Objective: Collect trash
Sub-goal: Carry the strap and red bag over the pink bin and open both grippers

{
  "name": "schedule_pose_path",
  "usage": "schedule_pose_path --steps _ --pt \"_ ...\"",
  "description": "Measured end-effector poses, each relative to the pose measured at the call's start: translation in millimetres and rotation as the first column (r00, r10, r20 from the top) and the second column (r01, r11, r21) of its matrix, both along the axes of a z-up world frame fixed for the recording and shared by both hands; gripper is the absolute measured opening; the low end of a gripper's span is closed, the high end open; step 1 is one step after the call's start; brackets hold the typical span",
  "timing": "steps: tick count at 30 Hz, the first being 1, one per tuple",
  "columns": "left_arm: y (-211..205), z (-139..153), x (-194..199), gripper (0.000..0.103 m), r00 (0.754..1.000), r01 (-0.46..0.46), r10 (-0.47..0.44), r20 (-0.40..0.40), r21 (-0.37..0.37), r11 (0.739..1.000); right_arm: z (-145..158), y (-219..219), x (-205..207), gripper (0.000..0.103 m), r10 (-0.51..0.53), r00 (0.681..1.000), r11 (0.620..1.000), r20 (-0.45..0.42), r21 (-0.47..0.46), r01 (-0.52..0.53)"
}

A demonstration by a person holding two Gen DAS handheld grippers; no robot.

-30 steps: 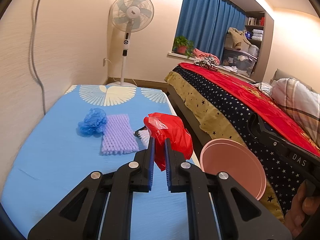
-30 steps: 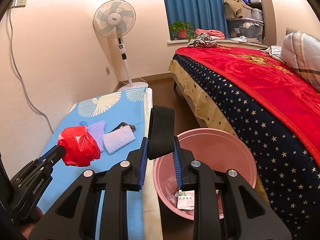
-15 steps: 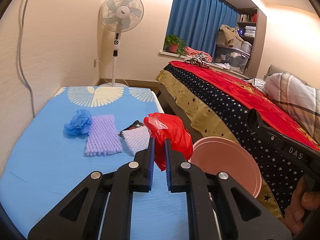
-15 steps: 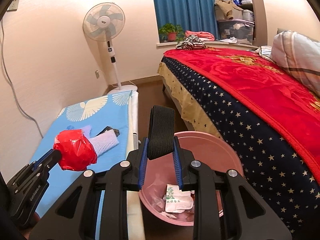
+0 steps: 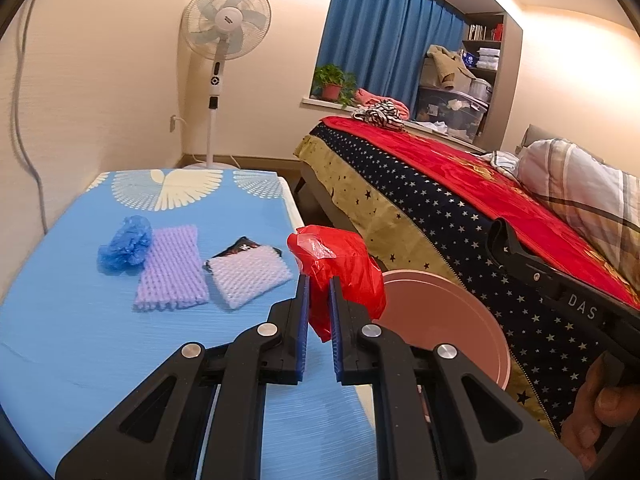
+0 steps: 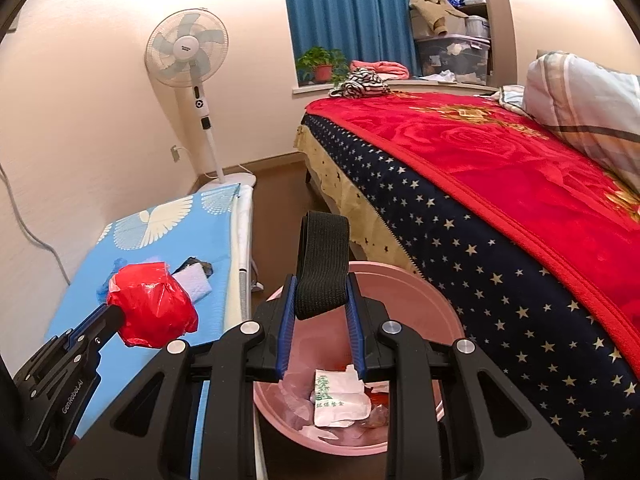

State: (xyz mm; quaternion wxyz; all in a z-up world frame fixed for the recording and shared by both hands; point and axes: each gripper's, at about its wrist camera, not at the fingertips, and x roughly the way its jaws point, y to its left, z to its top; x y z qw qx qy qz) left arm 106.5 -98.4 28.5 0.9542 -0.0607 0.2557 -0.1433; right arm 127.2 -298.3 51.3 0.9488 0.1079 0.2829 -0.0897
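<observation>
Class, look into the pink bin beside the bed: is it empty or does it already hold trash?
Not empty. The pink bin already holds a white printed packet and other scraps.

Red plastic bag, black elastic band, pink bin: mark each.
Red plastic bag [image 5: 348,264], left wrist view, crumpled middle.
Black elastic band [image 6: 322,268], right wrist view, flat front.
Pink bin [image 6: 404,284], right wrist view, inner far wall.

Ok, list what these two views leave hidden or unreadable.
- Pink bin, left wrist view: contents hidden by its rim and the red bag.
- Bin bottom, right wrist view: partly covered by the right gripper and its black band.
- Black packet: mostly under white foam.
</observation>
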Motion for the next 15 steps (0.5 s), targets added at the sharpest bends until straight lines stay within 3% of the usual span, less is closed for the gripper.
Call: schedule_pose_path --steps 9,15 --pt "-26.1 -4.6 5.7 0.010 0.999 0.047 -0.047 -0.013 -0.018 0.999 -2.8 -32.8 -3.0 0.024 -0.102 0.995 0.994 -0.001 0.024 0.102" --pt "-47.8 -9.7 9.8 0.010 0.996 0.090 -0.090 -0.023 -0.024 0.996 -6.7 -40.1 -3.9 0.024 -0.118 0.993 0.993 -0.019 0.009 0.118"
